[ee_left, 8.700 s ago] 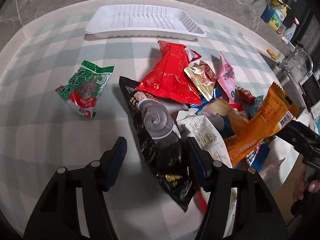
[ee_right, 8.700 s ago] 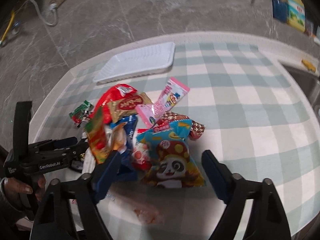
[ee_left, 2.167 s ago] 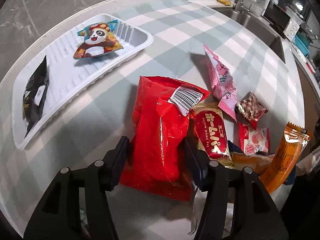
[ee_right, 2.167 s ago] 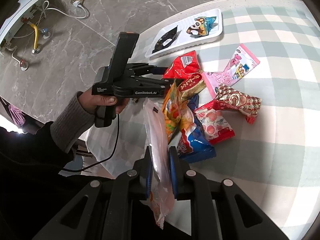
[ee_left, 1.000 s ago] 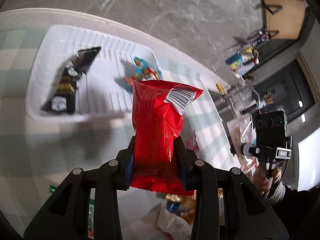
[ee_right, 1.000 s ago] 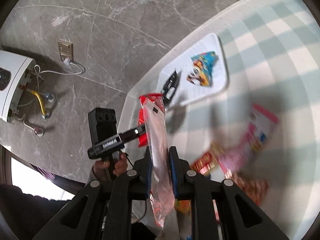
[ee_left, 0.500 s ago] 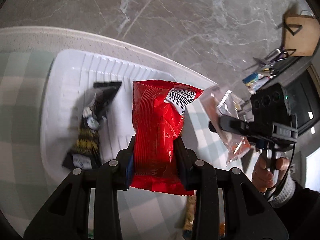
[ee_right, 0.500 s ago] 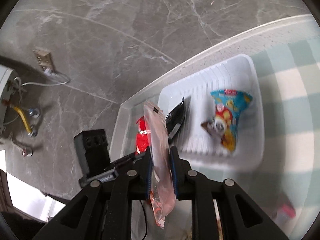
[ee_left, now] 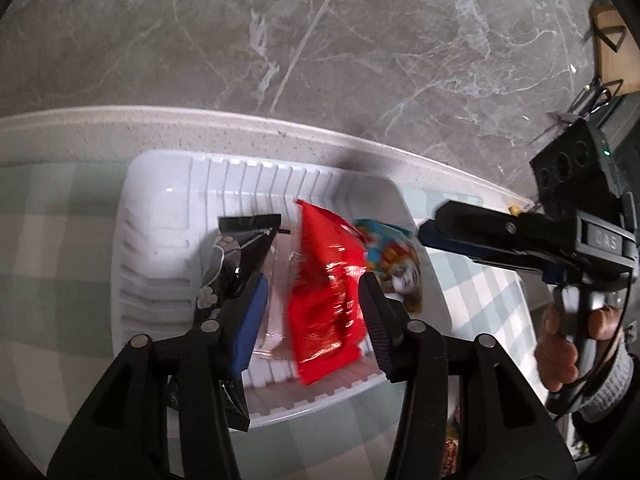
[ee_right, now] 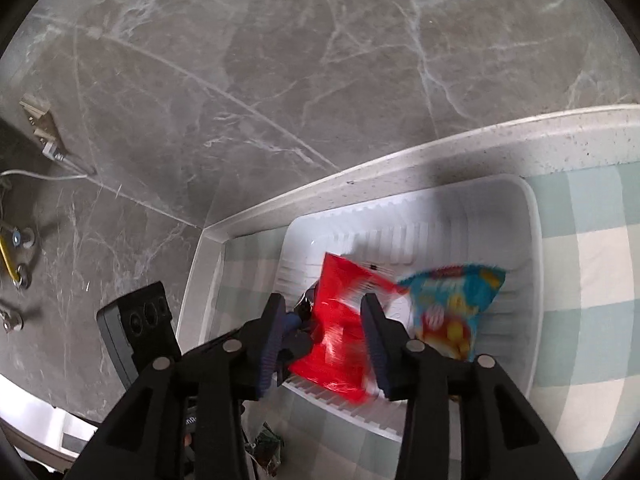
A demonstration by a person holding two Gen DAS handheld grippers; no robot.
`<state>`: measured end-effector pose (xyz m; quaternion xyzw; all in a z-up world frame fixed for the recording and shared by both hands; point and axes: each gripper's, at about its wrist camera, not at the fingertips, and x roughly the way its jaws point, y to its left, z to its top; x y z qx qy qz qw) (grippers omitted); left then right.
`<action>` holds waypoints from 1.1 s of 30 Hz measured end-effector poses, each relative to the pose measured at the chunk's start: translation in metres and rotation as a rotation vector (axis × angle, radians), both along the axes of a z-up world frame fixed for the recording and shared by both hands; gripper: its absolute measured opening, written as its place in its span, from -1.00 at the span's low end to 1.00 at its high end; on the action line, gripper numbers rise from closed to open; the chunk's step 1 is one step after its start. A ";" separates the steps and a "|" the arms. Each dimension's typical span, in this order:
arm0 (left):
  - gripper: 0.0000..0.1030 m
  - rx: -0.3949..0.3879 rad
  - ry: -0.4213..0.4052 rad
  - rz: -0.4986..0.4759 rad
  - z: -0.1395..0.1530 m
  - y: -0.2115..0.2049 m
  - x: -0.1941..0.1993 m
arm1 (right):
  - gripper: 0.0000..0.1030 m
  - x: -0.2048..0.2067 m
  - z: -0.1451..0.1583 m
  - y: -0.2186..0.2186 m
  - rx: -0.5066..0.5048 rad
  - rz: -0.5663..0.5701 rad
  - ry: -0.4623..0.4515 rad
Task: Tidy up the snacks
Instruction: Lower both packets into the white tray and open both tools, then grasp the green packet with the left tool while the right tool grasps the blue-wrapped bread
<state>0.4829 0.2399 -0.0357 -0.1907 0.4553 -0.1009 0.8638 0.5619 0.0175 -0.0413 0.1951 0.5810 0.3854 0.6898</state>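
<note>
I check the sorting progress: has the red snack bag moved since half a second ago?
Yes. The red snack bag left the open left tool and dropped into the white tray.

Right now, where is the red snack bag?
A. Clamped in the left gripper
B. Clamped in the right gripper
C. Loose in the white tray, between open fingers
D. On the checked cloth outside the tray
C. The red snack bag shows inside the white tray, with the left gripper open around it, its fingers clear of the bag.

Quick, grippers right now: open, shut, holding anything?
Left gripper: open, holding nothing; the red snack bag is blurred over the white tray.
Right gripper: open, holding nothing.
</note>
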 end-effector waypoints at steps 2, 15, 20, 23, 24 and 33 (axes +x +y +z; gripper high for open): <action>-0.12 0.017 -0.011 0.000 0.005 -0.001 -0.004 | -0.11 -0.005 0.005 -0.004 -0.004 0.006 -0.015; -0.09 0.105 -0.026 0.000 0.028 0.002 -0.097 | 0.07 -0.088 0.061 -0.070 -0.039 -0.031 -0.146; -0.09 0.138 0.015 -0.002 0.018 0.005 -0.149 | 0.07 -0.143 0.068 -0.093 -0.102 -0.001 -0.187; -0.09 0.149 0.046 0.007 0.009 0.007 -0.178 | 0.07 -0.175 0.070 -0.108 -0.128 0.011 -0.188; -0.09 0.153 0.059 0.013 0.005 0.007 -0.186 | 0.07 -0.186 0.070 -0.112 -0.150 0.020 -0.196; -0.08 0.219 0.130 0.008 -0.021 -0.006 -0.231 | 0.08 -0.281 0.044 -0.115 -0.341 0.212 -0.226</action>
